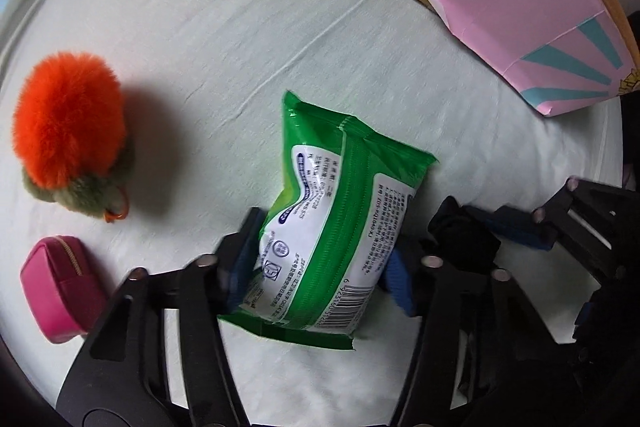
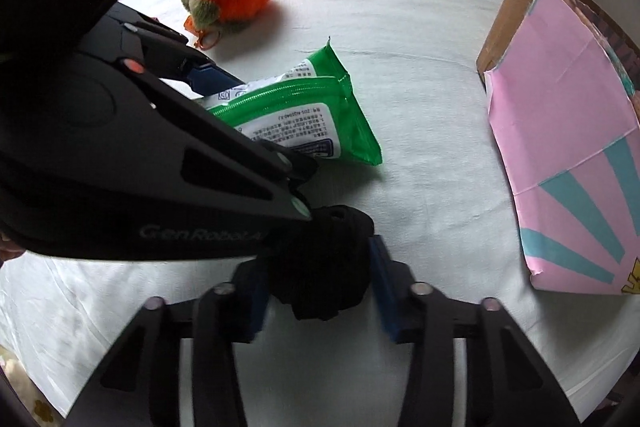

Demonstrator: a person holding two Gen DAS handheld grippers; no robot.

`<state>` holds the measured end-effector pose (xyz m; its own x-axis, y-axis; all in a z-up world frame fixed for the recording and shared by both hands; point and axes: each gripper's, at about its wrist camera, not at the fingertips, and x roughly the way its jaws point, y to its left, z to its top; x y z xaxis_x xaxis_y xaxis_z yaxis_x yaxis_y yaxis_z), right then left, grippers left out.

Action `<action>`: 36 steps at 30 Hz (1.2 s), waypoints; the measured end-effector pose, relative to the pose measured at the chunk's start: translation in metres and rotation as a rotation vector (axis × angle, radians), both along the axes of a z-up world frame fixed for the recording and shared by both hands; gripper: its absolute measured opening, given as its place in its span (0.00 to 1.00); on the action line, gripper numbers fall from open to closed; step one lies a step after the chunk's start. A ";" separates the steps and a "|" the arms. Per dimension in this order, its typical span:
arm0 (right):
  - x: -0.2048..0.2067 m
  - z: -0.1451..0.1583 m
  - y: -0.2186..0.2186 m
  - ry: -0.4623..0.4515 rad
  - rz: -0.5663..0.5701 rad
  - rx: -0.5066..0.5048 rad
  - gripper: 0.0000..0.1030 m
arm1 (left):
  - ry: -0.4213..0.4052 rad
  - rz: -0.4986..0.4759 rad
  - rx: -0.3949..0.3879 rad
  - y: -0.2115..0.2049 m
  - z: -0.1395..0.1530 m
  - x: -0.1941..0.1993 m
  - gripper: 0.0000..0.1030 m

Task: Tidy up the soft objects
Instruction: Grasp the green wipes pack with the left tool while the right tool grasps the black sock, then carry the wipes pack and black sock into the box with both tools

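Green plastic film crinkles between the left gripper's [image 1: 316, 267] fingers, which are pinching the green-and-white soft pack of wet wipes [image 1: 332, 223] by its near half, so that the far sealed end juts out ahead of the fingertips above the white cloth-covered counter [image 1: 200, 27]. The right gripper [image 2: 320, 283] has its blue-padded fingers closed on a black bundle of soft fabric [image 2: 324, 263], which bulges out ahead of them. Judging from this, the step in hand is carrying: both picks look made, and the pink-and-teal cardboard box [image 2: 560, 147], lying ahead and to the right of both pairs of fingers, seems the likely place to put them, though its opening is not visible. The next move would call for swinging each load rightward and forward without the two grippers, now close side by side, knocking each other, and for keeping the slippery pack from sliding out. Counted: one wipes pack, one black bundle, one fluffy orange pompom with an olive-green tuft and an orange clip [image 1: 68, 123] well to the left of the left fingers, one magenta zipped pouch [image 1: 56, 287] nearer on that side, and one box.
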<state>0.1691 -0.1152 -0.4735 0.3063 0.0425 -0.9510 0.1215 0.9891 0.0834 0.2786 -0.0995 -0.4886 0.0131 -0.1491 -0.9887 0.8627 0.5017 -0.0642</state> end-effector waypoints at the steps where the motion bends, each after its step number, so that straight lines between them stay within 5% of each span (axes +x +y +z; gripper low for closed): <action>1: 0.000 0.000 0.000 0.001 -0.002 0.004 0.31 | 0.007 0.013 -0.010 0.002 0.001 0.002 0.42; 8: -0.003 0.010 -0.003 -0.016 -0.016 0.012 0.27 | 0.003 0.075 -0.006 0.017 0.012 0.006 0.40; 14: -0.007 0.034 -0.009 -0.038 -0.019 0.011 0.27 | -0.020 0.139 -0.019 0.035 0.049 -0.004 0.40; 36: -0.056 0.254 -0.022 -0.282 -0.053 -0.011 0.27 | -0.226 0.526 -0.220 0.101 0.297 -0.069 0.40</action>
